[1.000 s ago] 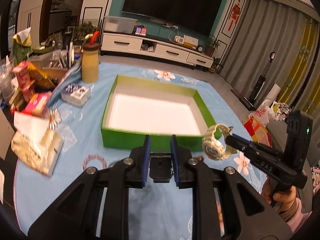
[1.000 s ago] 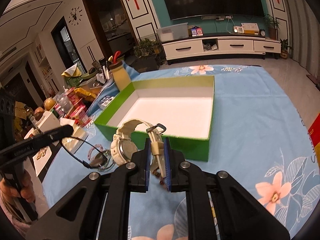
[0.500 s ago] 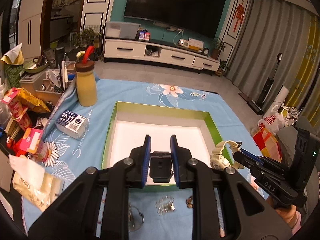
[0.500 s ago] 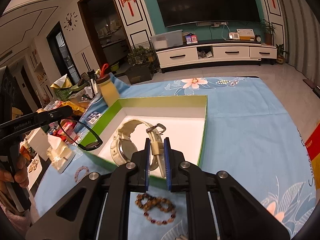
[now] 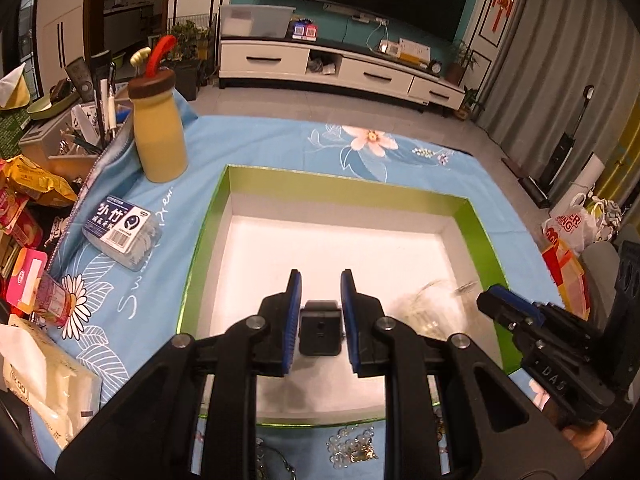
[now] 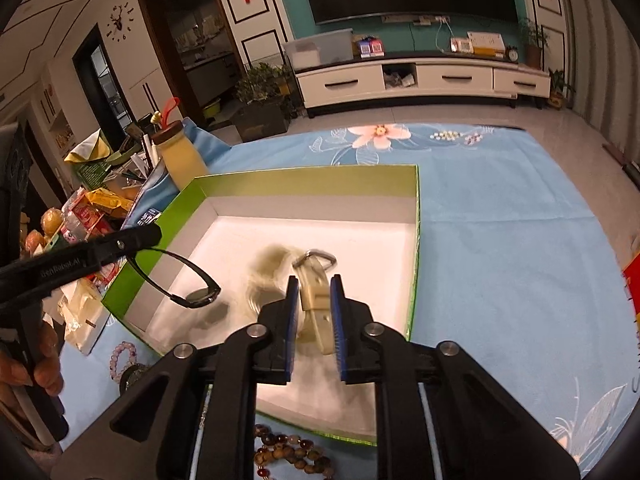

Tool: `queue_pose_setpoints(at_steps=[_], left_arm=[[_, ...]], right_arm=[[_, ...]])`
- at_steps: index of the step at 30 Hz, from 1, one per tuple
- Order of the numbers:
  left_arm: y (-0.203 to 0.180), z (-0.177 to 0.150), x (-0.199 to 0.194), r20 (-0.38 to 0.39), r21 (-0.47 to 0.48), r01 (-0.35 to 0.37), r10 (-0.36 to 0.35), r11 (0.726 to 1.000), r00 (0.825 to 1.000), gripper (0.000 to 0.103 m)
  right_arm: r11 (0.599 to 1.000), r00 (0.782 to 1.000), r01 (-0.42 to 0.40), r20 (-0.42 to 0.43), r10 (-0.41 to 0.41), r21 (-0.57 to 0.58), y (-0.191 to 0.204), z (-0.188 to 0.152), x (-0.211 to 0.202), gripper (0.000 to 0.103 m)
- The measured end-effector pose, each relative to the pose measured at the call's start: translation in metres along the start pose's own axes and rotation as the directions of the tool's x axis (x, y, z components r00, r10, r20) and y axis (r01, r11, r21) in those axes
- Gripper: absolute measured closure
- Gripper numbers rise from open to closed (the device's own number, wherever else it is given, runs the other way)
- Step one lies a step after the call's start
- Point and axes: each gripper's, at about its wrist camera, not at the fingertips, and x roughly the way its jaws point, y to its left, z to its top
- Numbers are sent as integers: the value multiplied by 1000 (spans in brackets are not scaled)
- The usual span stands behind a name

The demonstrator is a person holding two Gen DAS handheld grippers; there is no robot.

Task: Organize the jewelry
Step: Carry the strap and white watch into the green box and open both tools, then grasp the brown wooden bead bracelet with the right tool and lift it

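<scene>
Living room with a dark TV and a white cabinet; a table under a blue floral cloth (image 5: 280, 148). We logged, left to right:

- Snack packets (image 5: 24, 208) heaped at the cloth's left edge.
- Yellow bottle (image 5: 160, 136), brown cap, upright on the cloth.
- Clear packet (image 5: 120, 232) with a blue label, lying flat near the box.
- Left hand (image 6: 40, 360), wrapped round the left gripper's handle.
- Left gripper (image 5: 320, 280), clenched on one arm of the glasses (image 6: 196, 296); the glasses hung over the box's left side.
- Purple bracelet (image 6: 118, 356), on the cloth just outside the box's near left corner.
- Green box (image 5: 476, 240), white inside, open, mid-table.
- Watch (image 6: 316, 308), cream, blurred, over the box floor; its strap stood between the right pads.
- Right gripper (image 6: 314, 280), jaws just opened, pads off the strap: released.
- Brown bead bracelet (image 6: 292, 456) and a clear crystal piece (image 5: 352, 446), on the cloth in front of the box's near wall.
</scene>
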Motion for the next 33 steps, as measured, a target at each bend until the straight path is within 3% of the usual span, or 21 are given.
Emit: queue_pose_setpoints(at_steps=[1,2,4,11,19,33], left_arm=[[0,-1,0,2,3,-3,3,1000,1000,76],[0,-1,0,4,4,-1,1,1000,1000,61],[-1,-3,-6,22,7,1,-1,1000,1000,50],[0,-15,-50,98,38,-6,2,999,995,34],[20,-44,-97,133,-16,-2,4,1000,991,30],[24,-126,-101,-3,-46,22,-22,999,1000,28]], right_arm=[[1000,1000,-1,3,1,10,-2,1,0,77],[1000,1000,-5,11,5,24,-4,1,-2,74],[999,1000,-9,24,8,37,-6,1,-8,74],[1000,999,-20,36,19,22,-7,-10,-36,67],[998,998,-64,10,64,14,-10,-40,-70,67],[998,993,-69,-101,68,-12,-11,-93,-71,67]])
